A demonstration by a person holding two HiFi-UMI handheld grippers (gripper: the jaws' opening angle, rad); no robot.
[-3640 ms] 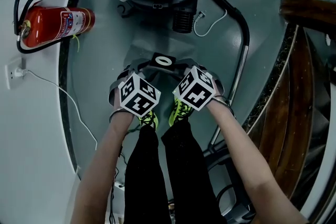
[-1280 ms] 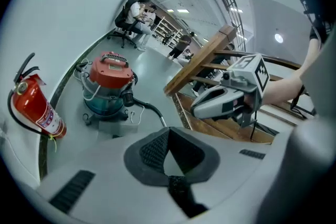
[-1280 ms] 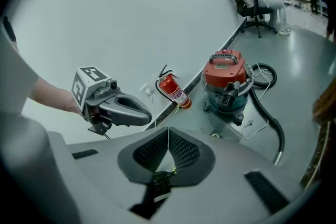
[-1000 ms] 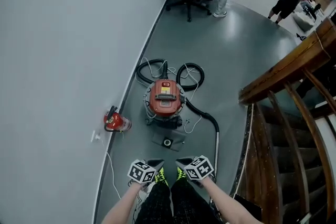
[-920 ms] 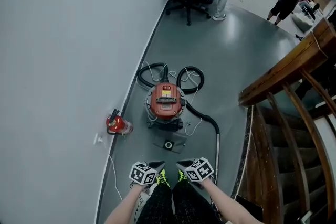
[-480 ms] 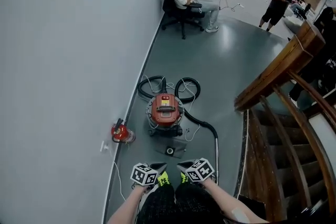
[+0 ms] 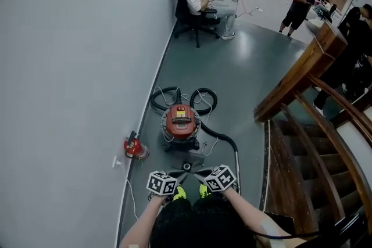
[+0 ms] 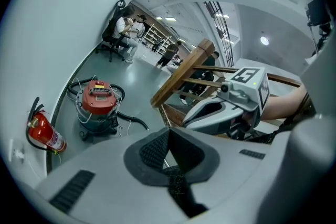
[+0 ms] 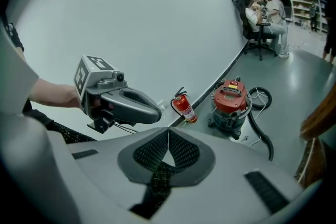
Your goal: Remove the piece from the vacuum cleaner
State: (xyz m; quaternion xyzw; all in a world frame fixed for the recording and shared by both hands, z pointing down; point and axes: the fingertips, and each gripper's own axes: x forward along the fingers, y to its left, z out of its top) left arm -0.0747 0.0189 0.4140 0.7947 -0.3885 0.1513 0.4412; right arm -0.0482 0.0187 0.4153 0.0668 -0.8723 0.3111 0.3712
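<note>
The red vacuum cleaner stands on the grey floor by the curved wall, also in the left gripper view and the right gripper view. Its black hose runs to a metal wand. A flat grey nozzle piece lies on the floor before the vacuum, apart from the wand. My left gripper and right gripper hang side by side high above the floor, over the person's shoes. Both are shut with nothing between the pads.
A red fire extinguisher lies by the wall, near a wall socket with a white cable. A wooden staircase railing rises on the right. Black hose coils lie behind the vacuum. A seated person and standing people are far back.
Both grippers have risen together and stayed shut. The head view has lifted, showing more of the far room. The nozzle piece stays on the floor, apart from the grippers.
</note>
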